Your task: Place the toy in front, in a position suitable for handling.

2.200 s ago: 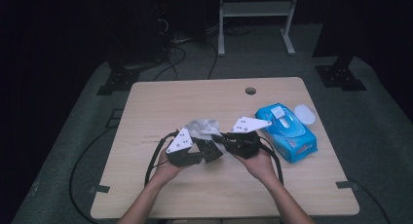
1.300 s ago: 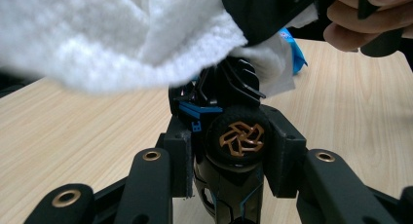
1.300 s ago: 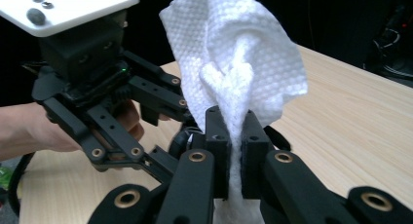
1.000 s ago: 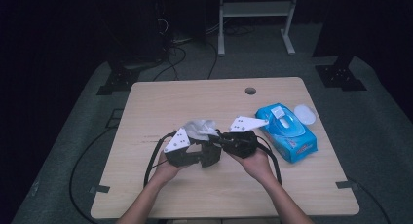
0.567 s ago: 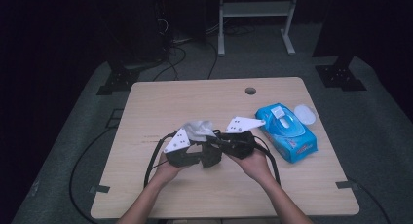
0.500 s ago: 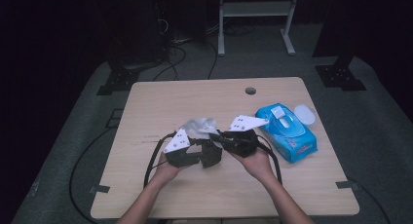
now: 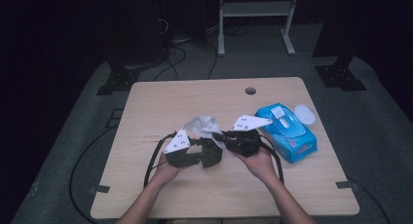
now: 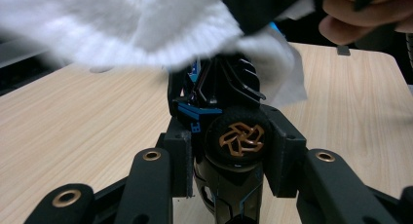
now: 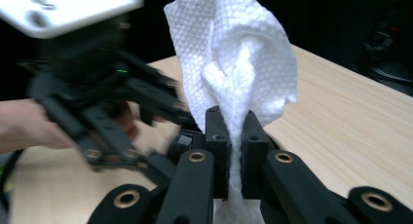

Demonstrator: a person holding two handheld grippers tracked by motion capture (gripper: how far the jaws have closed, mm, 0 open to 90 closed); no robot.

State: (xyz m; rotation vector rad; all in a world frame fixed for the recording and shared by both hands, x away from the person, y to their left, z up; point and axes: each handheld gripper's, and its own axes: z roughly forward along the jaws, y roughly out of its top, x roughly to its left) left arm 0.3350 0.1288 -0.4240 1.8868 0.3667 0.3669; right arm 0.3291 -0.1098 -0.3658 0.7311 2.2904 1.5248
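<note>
My left gripper [image 7: 210, 155] is shut on a small black toy car [image 8: 233, 185] with a bronze-spoked wheel [image 8: 241, 139] and blue trim; it holds the car just above the table [image 7: 195, 100]. My right gripper [image 7: 221, 136] is shut on a crumpled white wet wipe [image 9: 243, 63], which stands up out of its jaws. In the left gripper view the wipe [image 8: 146, 24] drapes over the car's far end and touches it. The left gripper [image 9: 97, 102] looks blurred in the right gripper view. Both hands meet near the table's middle.
A blue pack of wet wipes [image 7: 287, 131] lies to the right of the grippers, with a round white lid [image 7: 305, 114] beside it near the right edge. A cable hole [image 7: 250, 91] sits at the table's back. Black cables [image 7: 153, 160] trail off the front left.
The right gripper and its wipe have shifted slightly back and forth over the toy car. The left gripper keeps the car in nearly the same spot.
</note>
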